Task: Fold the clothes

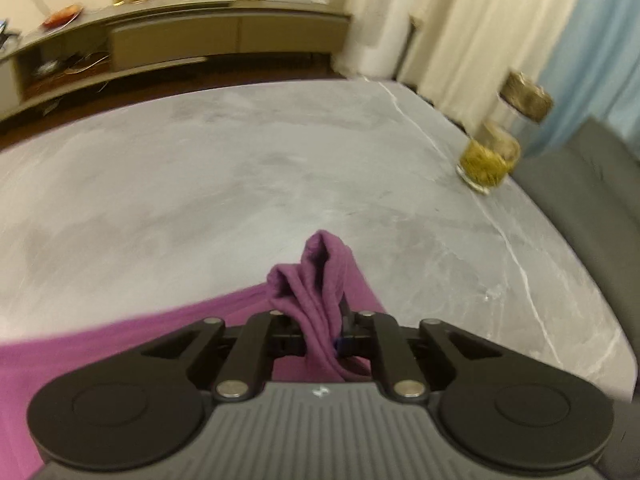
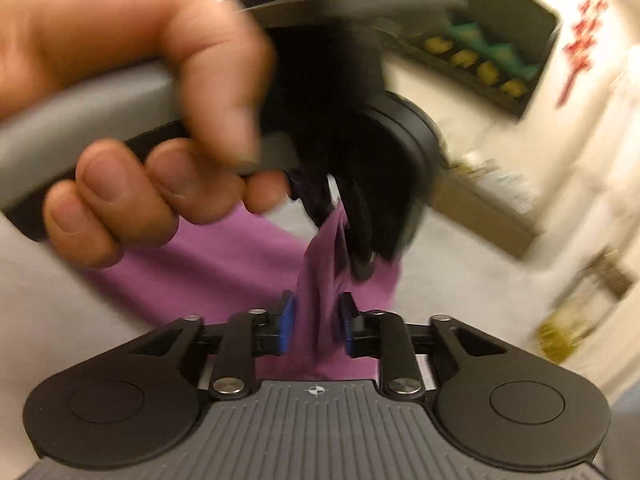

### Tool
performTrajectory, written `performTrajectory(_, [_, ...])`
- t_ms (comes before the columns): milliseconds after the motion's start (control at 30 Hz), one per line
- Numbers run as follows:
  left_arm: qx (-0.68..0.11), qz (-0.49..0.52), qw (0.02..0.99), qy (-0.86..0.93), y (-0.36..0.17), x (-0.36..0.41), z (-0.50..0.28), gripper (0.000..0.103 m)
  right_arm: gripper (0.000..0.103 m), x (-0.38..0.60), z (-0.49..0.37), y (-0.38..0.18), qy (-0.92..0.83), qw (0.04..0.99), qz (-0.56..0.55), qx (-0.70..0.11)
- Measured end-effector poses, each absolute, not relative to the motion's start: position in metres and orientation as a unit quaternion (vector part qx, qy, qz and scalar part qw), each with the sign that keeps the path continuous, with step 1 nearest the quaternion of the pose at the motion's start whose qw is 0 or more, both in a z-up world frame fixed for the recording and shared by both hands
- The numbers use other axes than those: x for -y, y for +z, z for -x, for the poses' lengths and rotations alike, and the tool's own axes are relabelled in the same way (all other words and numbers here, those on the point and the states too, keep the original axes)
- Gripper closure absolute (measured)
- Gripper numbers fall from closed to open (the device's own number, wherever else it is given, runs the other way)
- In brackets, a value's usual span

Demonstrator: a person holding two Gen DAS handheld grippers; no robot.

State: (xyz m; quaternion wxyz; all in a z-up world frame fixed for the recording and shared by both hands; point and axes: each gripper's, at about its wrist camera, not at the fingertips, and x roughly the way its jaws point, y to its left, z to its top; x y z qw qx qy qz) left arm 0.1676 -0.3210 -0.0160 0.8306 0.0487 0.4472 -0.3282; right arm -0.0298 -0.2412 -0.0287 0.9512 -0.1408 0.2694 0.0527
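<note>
Soft, limp purple garment [image 1: 320, 280] bunches where the left tool [image 1: 320, 332] clamps it; right tool [image 2: 316, 320] stands part-open around a fold.

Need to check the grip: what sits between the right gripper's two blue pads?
A bunched fold of the purple garment runs up between the right gripper's blue pads, seen in the right wrist view; whether they pinch it is unclear.

You are working over a grey marble table [image 1: 240, 184], where a purple garment [image 1: 120, 344] and a glass jar [image 1: 486, 160] are resting.
</note>
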Motion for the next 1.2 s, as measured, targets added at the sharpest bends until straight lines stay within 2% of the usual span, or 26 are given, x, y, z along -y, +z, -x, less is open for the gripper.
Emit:
performTrajectory(33, [-0.451, -0.034, 0.831, -0.324, -0.018, 0.308, -0.17, 0.093, 0.048, 0.25, 0.033, -0.022, 0.074, 0.953, 0.104, -0.274])
performTrajectory(167, [-0.474, -0.004, 0.82, -0.32, -0.034, 0.282, -0.186, 0.092, 0.05, 0.281, 0.036, -0.005, 0.133, 0.951, -0.034, -0.277])
performTrajectory(200, [-0.478, 0.001, 0.818, -0.321, -0.037, 0.281, -0.188, 0.092, 0.054, 0.285, 0.031, -0.006, 0.124, 0.951, -0.051, -0.279])
performTrajectory(233, [-0.477, 0.001, 0.817, -0.322, -0.039, 0.282, -0.19, 0.091, 0.063, 0.288, 0.025, -0.008, 0.111, 0.951, -0.064, -0.283])
performTrajectory(300, [-0.47, 0.0, 0.822, -0.321, -0.038, 0.282, -0.188, 0.09, 0.067, 0.287, 0.014, -0.021, 0.08, 0.947, -0.068, -0.304])
performTrajectory(433, [-0.464, 0.01, 0.83, -0.311, -0.037, 0.277, -0.185, 0.078, 0.068, 0.282, 0.008, -0.041, 0.052, 0.938, -0.059, -0.337])
performTrajectory(533, [-0.461, 0.012, 0.832, -0.308, -0.036, 0.273, -0.182, 0.061, 0.066, 0.283, 0.012, -0.037, 0.069, 0.936, -0.064, -0.339])
performTrajectory(633, [-0.458, 0.014, 0.835, -0.305, -0.036, 0.269, -0.18, 0.058, 0.066, 0.276, 0.012, -0.037, 0.086, 0.936, -0.058, -0.337])
performTrajectory(700, [-0.454, 0.015, 0.837, -0.304, -0.036, 0.265, -0.177, 0.061, 0.066, 0.268, 0.01, -0.039, 0.096, 0.934, -0.047, -0.34])
performTrajectory(733, [-0.453, 0.015, 0.838, -0.304, -0.036, 0.264, -0.177, 0.069, 0.066, 0.265, 0.011, -0.039, 0.1, 0.934, -0.047, -0.34])
performTrajectory(767, [-0.452, 0.022, 0.838, -0.305, -0.034, 0.261, -0.176, 0.093, 0.066, 0.264, 0.012, -0.039, 0.104, 0.933, -0.05, -0.34])
performTrajectory(900, [-0.453, 0.036, 0.838, -0.303, -0.032, 0.252, -0.176, 0.092, 0.066, 0.257, 0.017, -0.037, 0.12, 0.931, -0.06, -0.338])
performTrajectory(1033, [-0.463, 0.017, 0.835, -0.297, -0.039, 0.251, -0.176, 0.087, 0.065, 0.247, 0.02, -0.038, 0.134, 0.93, -0.056, -0.339])
performTrajectory(1200, [-0.434, 0.025, 0.848, -0.305, -0.028, 0.244, -0.17, 0.094, 0.066, 0.256, 0.025, -0.031, 0.132, 0.932, -0.089, -0.327])
